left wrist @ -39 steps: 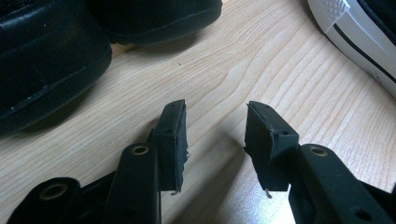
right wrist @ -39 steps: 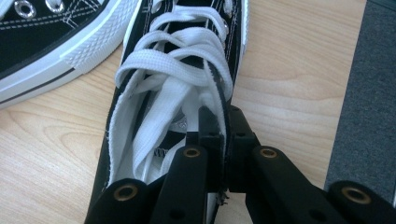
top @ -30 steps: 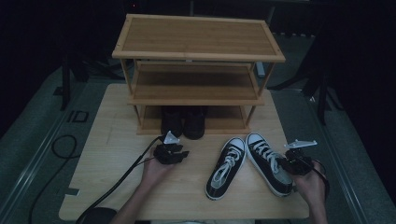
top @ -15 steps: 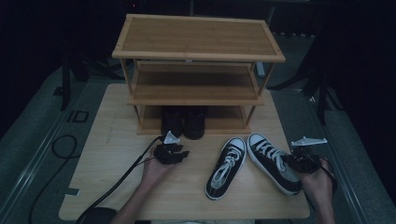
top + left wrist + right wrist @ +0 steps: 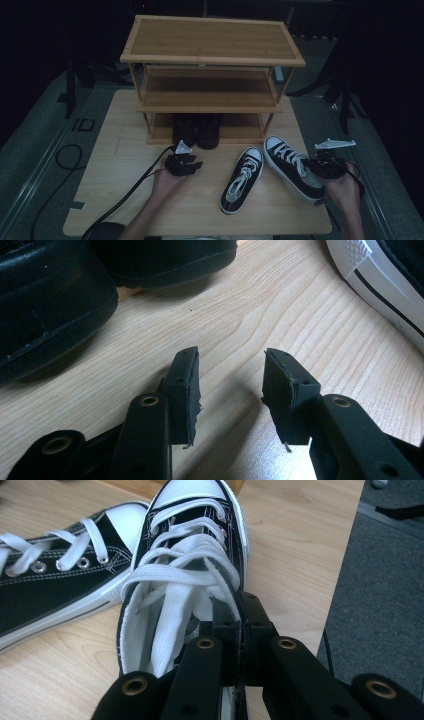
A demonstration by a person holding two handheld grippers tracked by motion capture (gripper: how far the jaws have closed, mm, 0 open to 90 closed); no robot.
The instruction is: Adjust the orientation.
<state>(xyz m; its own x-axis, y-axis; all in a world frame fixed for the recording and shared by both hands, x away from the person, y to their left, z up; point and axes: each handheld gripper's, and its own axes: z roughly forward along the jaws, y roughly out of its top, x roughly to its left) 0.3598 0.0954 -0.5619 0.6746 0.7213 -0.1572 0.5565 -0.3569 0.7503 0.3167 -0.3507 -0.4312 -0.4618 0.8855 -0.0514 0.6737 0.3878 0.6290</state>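
While the right gripper point(image 5: 239, 630) pinches the canvas sneaker point(image 5: 185, 570) by its collar, the left gripper point(image 5: 231, 385) rests spread-jawed on the grained wooden surface point(image 5: 280, 305).

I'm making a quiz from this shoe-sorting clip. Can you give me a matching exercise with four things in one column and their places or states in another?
1. right gripper
2. left gripper
3. black shoes
4. left sneaker

A. flat on the table, nothing gripping it
B. jaws apart over bare wood
C. on the rack's bottom shelf
D. clamped on a sneaker's collar

Pairs: 1-D, 2-B, 3-C, 4-A
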